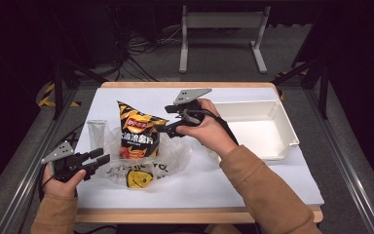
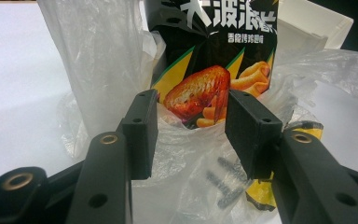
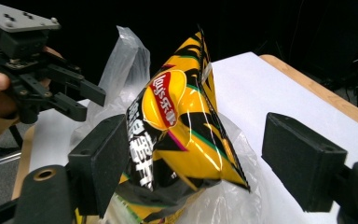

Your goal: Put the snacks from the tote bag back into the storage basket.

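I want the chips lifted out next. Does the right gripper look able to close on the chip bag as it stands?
Probably yes: the right gripper is open, with the chip bag standing upright between its jaws, above the plastic bag, nothing blocking.

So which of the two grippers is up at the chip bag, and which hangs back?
The right gripper, by the chip bag with its jaws open around it. The left gripper sits apart at the plastic bag's near-left edge.

The crisp packet (image 1: 137, 132) is showing glossy, crinkled foil, and the carrier bag (image 1: 148, 168) around it is looking like thin, clear, wrinkled plastic. At three o'clock the white tray (image 1: 278, 127) is appearing smooth, matt plastic; the table (image 1: 253, 190) is wearing matt white sheeting over a wooden edge.
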Motion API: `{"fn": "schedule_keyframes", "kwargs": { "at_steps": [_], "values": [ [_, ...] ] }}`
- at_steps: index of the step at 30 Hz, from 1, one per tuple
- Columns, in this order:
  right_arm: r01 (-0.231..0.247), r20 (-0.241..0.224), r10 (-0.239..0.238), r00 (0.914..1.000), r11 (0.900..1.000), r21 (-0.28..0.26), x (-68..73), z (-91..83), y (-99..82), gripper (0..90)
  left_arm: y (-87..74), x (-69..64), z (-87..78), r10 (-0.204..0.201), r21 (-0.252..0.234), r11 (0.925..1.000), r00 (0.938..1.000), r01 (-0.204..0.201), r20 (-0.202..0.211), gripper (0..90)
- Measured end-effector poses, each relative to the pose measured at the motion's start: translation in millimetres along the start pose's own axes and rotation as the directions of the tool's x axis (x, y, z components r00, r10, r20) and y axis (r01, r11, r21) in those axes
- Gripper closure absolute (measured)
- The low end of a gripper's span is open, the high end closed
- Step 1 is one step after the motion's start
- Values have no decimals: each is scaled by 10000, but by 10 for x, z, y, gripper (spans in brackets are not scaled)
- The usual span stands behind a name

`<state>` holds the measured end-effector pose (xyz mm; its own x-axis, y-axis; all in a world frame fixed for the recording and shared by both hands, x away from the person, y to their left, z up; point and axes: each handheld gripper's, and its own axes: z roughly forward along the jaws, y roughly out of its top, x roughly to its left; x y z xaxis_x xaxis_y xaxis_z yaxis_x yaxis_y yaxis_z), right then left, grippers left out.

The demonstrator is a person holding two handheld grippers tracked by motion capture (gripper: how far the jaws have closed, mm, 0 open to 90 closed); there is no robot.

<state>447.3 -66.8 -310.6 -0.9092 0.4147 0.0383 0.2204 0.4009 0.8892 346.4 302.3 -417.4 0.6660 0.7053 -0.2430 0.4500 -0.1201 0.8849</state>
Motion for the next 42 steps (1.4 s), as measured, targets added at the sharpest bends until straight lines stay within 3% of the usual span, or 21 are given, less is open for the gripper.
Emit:
{"fn": "schedule_keyframes", "kwargs": {
  "at_steps": [14,18,21,24,28,34,42],
  "values": [
    [102,-183,-88,9998,9969,782,-31,467,17,292,-32,19,-18,39,65,10000,9999,-38,-169,545],
    [583,-461,-530,9975,9907,1232,-41,528,11,441,-37,19,-19,17,81,10000,9998,-15,-175,545],
    [1085,-695,-994,9926,9838,1428,-41,501,46,676,-39,20,-17,0,92,10000,9998,2,-178,545],
    [1448,-899,-1323,9871,9779,1506,-8,486,58,811,-40,21,-10,32,103,9999,9999,-30,-153,545],
    [1704,-1033,-1568,9822,9753,1402,49,467,98,875,-39,19,-12,9,74,10000,9998,-7,-175,545],
    [2607,-1035,-2476,9633,9551,1411,147,412,220,879,-42,12,-2,-29,67,10000,9999,30,-157,545],
    [3102,-988,-3012,9484,9461,930,202,239,438,878,-38,-3,30,173,188,9997,9997,-170,-146,543]
  ]
}}
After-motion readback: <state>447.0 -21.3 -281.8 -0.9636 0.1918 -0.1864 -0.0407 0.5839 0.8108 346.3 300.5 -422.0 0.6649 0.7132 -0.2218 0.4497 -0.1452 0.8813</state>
